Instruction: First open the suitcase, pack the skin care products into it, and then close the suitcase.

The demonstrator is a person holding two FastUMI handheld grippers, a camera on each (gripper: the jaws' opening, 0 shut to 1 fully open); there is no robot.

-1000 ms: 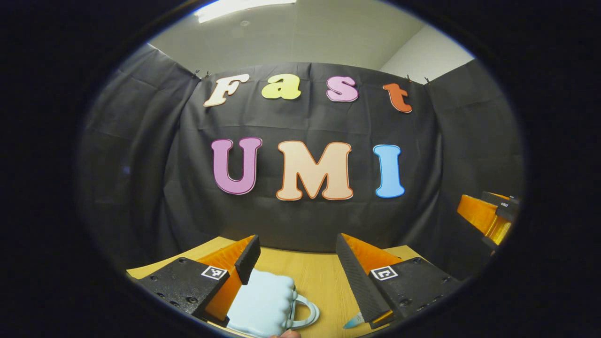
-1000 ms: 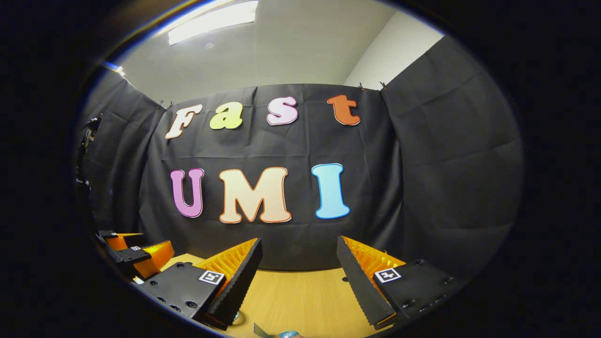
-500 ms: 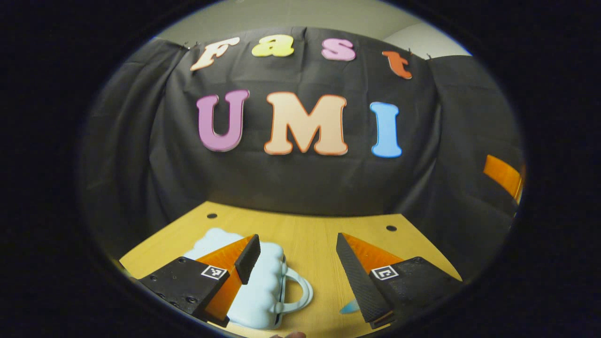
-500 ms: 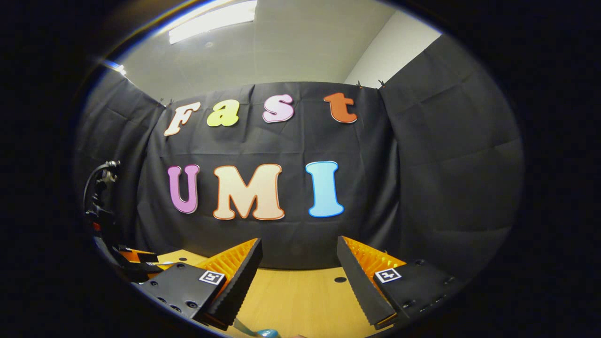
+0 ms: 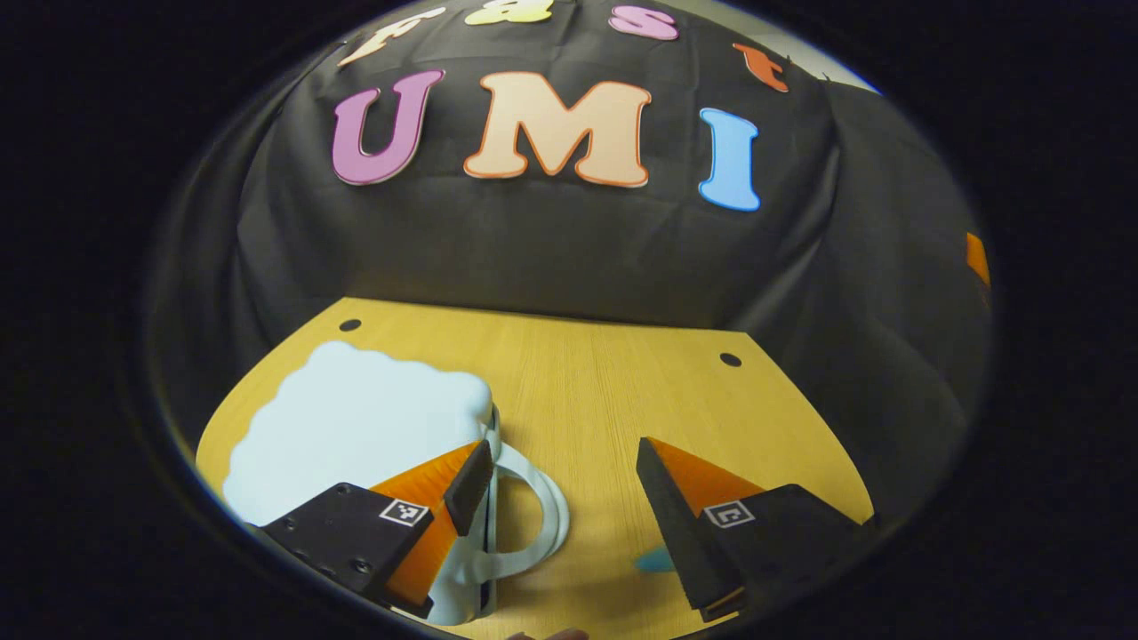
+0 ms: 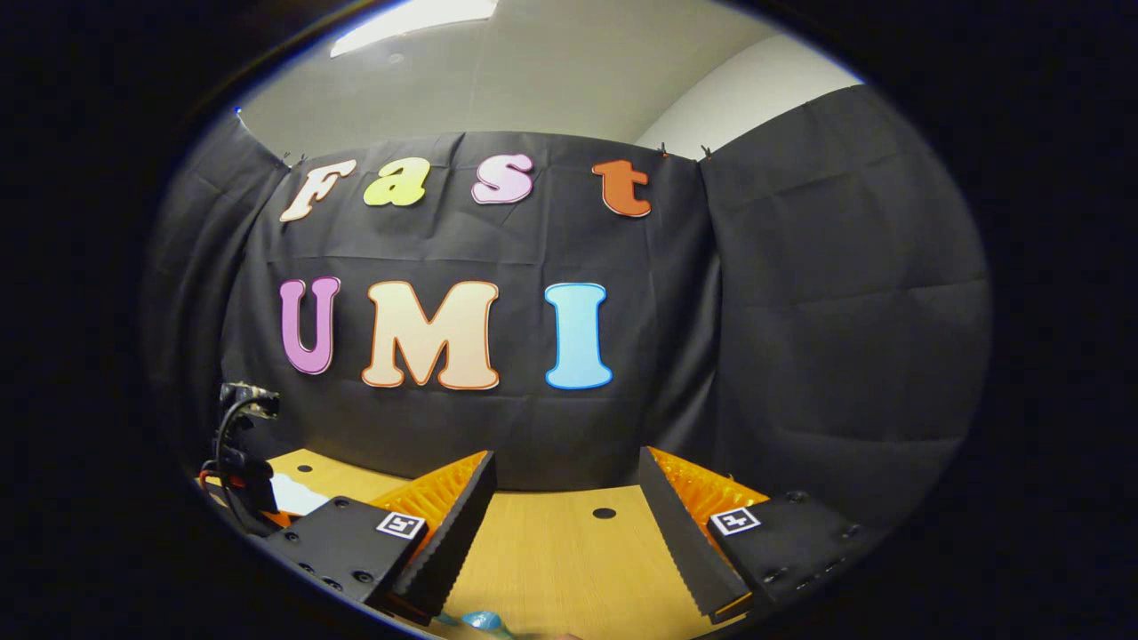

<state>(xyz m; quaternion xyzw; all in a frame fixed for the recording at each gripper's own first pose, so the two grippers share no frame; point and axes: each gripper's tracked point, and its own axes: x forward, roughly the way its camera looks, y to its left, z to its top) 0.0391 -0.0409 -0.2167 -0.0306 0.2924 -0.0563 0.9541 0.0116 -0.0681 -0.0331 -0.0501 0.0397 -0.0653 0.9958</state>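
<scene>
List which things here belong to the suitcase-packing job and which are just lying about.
For the job:
- pale blue suitcase, lying closed
- left gripper, open above it
- right gripper, open
- small blue item, possibly a skin care product

Just there:
- wooden table
- black cable

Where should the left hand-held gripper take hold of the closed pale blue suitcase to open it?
Probably the looped handle on the suitcase edge facing the left hand-held gripper: it stands clear of the lying shell, so come from that open side, one finger through the loop.
</scene>
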